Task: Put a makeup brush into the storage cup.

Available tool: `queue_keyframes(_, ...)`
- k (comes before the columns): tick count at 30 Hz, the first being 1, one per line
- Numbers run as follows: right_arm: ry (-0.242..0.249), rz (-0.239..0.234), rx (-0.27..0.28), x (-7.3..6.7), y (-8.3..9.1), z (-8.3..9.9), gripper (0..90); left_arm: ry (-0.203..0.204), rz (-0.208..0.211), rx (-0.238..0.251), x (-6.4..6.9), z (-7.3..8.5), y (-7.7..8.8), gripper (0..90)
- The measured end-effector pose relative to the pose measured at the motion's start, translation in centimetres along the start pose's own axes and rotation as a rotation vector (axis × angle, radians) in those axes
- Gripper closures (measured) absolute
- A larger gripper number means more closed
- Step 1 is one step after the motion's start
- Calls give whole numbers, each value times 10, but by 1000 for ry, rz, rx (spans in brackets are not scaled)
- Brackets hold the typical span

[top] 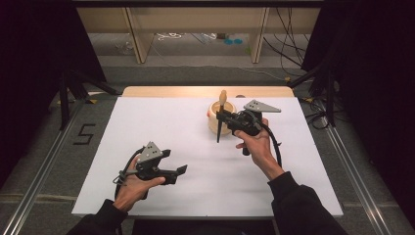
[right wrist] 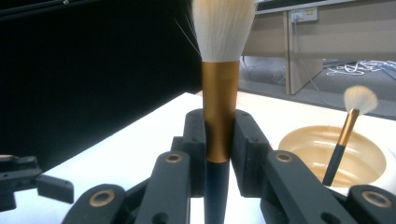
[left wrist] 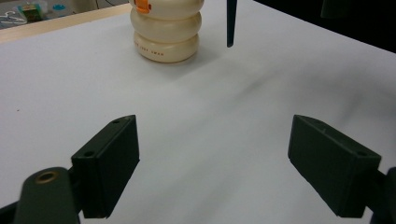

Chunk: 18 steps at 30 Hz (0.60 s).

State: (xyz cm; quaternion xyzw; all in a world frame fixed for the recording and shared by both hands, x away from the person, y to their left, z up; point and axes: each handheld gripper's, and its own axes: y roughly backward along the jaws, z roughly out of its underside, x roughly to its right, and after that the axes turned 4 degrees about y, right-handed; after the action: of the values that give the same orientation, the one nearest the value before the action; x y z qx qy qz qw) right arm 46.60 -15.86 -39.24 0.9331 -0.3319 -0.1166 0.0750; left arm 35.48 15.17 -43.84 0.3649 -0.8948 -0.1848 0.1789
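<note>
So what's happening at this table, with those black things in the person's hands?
A person sits at a white table with hand-held tongs in each hand. The right tongs are clamped on a makeup brush, held upright, bristles up, above the table beside a cream ribbed holder. A second, smaller brush stands leaning in that holder. The left tongs hover open over bare table nearer the person, holding nothing.

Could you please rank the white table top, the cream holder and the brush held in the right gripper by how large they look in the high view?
1. White table top.
2 and 3. Unsure: cream holder and brush look alike, the brush taller but thinner.
</note>
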Motion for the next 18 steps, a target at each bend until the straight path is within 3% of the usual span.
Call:
queue_keyframes(11, -9, 21, 20, 13, 0, -15, 773, -3, -12, 16, 1, 4, 5, 164)
queue_keyframes(18, 12, 41, 14, 20, 0, -23, 773, -1, -8, 7, 1, 7, 5, 165)
